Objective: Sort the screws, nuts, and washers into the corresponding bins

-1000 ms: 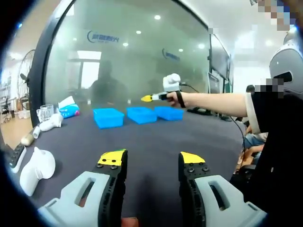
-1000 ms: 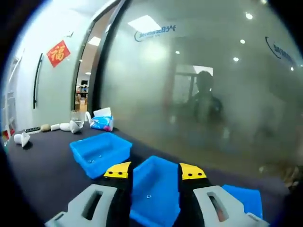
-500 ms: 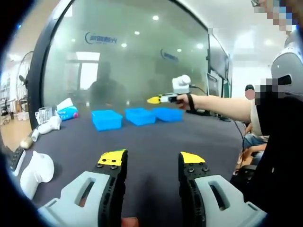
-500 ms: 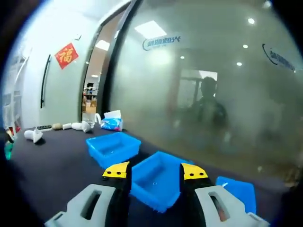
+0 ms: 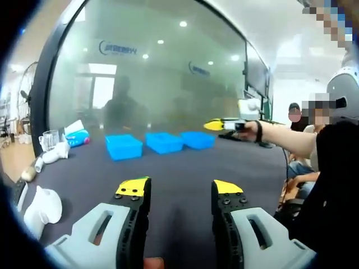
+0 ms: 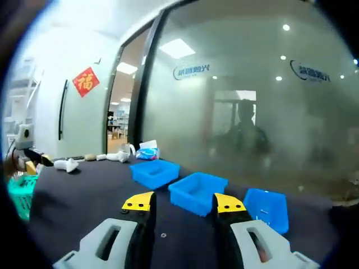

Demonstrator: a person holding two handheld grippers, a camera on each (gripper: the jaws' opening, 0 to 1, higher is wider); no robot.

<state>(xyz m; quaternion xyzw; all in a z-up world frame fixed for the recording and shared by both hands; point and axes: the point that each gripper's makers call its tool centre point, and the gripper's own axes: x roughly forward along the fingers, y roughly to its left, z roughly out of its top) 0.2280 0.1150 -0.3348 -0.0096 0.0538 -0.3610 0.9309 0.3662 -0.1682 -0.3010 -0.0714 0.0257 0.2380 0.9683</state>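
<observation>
Left gripper (image 5: pixel 180 190) held low over the dark table (image 5: pixel 179 162), jaws apart with nothing between them. Ahead of it, well apart, three blue bins in a row near the glass wall (image 5: pixel 157 67): left bin (image 5: pixel 124 147), middle bin (image 5: pixel 164 142), right bin (image 5: pixel 198 139). Right gripper (image 5: pixel 216 124) seen off to the right of the bins, held in a person's outstretched hand (image 5: pixel 247 128), yellow tips pointing toward the bins. To the left of the left gripper, a white object (image 5: pixel 39 204) near the table edge, and farther off a tissue pack (image 5: pixel 76 134) and a glass mug (image 5: pixel 49 140). Right gripper (image 6: pixel 184 204) likewise open and empty, jaws spread over the table (image 6: pixel 84 196). Beyond its tips the same bins: one (image 6: pixel 155 173) ahead to the left, one (image 6: pixel 197 191) just past the gap between the jaws, one (image 6: pixel 266 209) beside the right jaw. Small round piece (image 6: pixel 163 235) lying on the table between the jaws, too small to tell whether nut or washer; specks inside the bins too small to name. Red paper square (image 6: pixel 85 82) on the white wall far to the left, green basket (image 6: pixel 19 193) at the left edge.
</observation>
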